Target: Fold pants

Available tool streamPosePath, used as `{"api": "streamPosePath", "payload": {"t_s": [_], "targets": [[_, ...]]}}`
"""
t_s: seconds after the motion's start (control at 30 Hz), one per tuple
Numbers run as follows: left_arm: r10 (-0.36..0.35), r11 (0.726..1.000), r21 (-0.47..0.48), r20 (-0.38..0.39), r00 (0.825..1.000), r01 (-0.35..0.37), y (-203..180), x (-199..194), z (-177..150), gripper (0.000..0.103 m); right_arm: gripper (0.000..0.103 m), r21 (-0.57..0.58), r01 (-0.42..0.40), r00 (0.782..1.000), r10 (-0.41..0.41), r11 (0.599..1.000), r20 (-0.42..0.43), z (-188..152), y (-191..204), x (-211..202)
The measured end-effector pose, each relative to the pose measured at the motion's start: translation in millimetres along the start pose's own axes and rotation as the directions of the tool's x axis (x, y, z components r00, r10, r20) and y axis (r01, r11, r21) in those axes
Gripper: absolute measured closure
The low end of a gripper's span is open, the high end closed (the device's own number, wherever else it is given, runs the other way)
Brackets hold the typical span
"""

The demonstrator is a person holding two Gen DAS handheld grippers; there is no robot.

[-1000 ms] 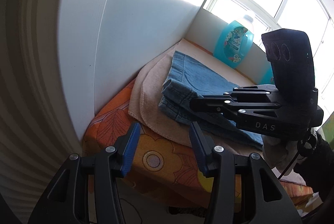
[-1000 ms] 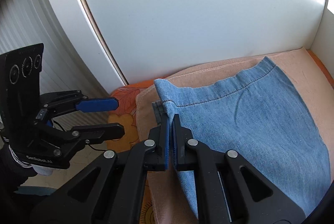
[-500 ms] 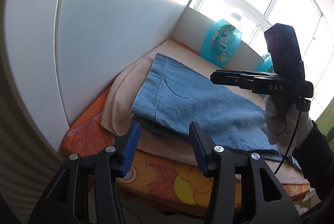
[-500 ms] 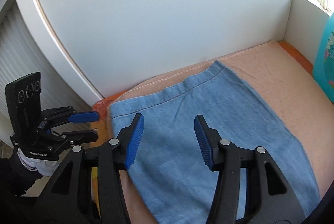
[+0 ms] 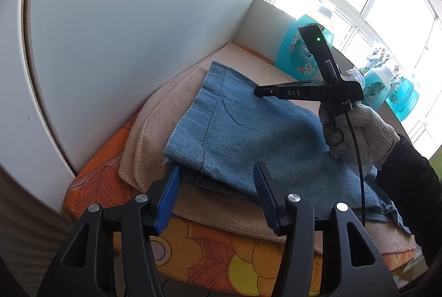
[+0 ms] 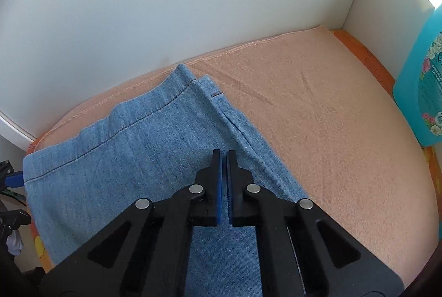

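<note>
Light-blue denim pants [image 5: 248, 131] — folded flat, layers stacked, stitched hem toward the white wall — lie on a peach towel [image 6: 317, 103].

Your left tool [image 5: 215, 194] points forward and down, its blue-padded fingers [image 5: 167, 198] standing apart with nothing pressed between them; they have just opened a little further. Your right tool [image 6: 224, 158] tilts steeply downward with its jaws brought together, having just snapped closed on nothing. Your right hand [image 5: 356, 131], in a pale knit glove with a dark sleeve behind it, grips that tool's handle from below.
</note>
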State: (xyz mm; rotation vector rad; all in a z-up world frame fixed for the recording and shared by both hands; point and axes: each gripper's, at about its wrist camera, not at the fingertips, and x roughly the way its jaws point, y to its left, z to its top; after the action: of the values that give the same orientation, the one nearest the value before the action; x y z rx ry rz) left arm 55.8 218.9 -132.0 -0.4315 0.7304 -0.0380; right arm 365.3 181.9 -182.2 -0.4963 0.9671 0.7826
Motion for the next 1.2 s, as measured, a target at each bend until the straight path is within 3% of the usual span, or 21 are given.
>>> {"api": "streamPosePath", "payload": {"t_s": [0.07,0.17,0.33,0.47,0.53,0.6,0.73,0.87,0.97,1.03,1.2], "targets": [[0.006,1.000,-0.014,-0.009,1.000,-0.006,3,2,0,0.049,0.103,-0.008,0.055,0.998,-0.055,0.998,0.004,-2,-3,-3],[0.004,0.999,-0.043,-0.012,1.000,-0.005,8,5,-1,0.049,0.103,-0.017,0.048,0.999,-0.048,0.999,0.009,-5,-8,-6],[0.003,0.996,-0.088,-0.016,1.000,-0.004,13,10,0,0.048,0.103,-0.044,0.110,0.994,-0.109,0.993,0.016,-11,-2,-17],[0.021,0.996,-0.091,-0.016,1.000,-0.022,13,10,1,0.048,0.096,-0.014,0.022,0.997,-0.021,1.000,0.078,-17,6,-50],[0.028,0.994,-0.104,-0.004,1.000,-0.028,13,10,-1,0.048,0.082,-0.021,-0.010,0.994,0.013,1.000,0.105,-16,17,-58],[0.012,0.992,-0.130,0.003,1.000,-0.011,15,10,-1,0.048,0.077,-0.032,-0.059,0.991,0.063,0.998,0.116,-20,26,-65],[0.002,0.990,-0.139,0.009,1.000,-0.001,12,13,1,0.047,0.077,-0.047,-0.137,0.984,0.142,0.989,0.109,-24,43,-71],[-0.014,0.990,-0.140,0.035,0.999,0.018,9,8,-1,0.047,0.077,-0.057,-0.155,0.981,0.160,0.986,0.107,-32,57,-80],[0.025,0.987,-0.158,0.033,0.999,-0.020,14,2,-9,0.048,0.077,-0.057,-0.168,0.981,0.173,0.984,0.091,-37,59,-79],[0.016,0.982,-0.189,0.045,0.999,-0.008,16,1,-8,0.048,0.077,-0.059,-0.169,0.981,0.174,0.984,0.084,-39,61,-76],[0.000,0.987,-0.158,0.043,0.999,0.007,4,11,2,0.048,0.077,-0.030,-0.203,0.975,0.205,0.979,0.091,-41,59,-79]]}}
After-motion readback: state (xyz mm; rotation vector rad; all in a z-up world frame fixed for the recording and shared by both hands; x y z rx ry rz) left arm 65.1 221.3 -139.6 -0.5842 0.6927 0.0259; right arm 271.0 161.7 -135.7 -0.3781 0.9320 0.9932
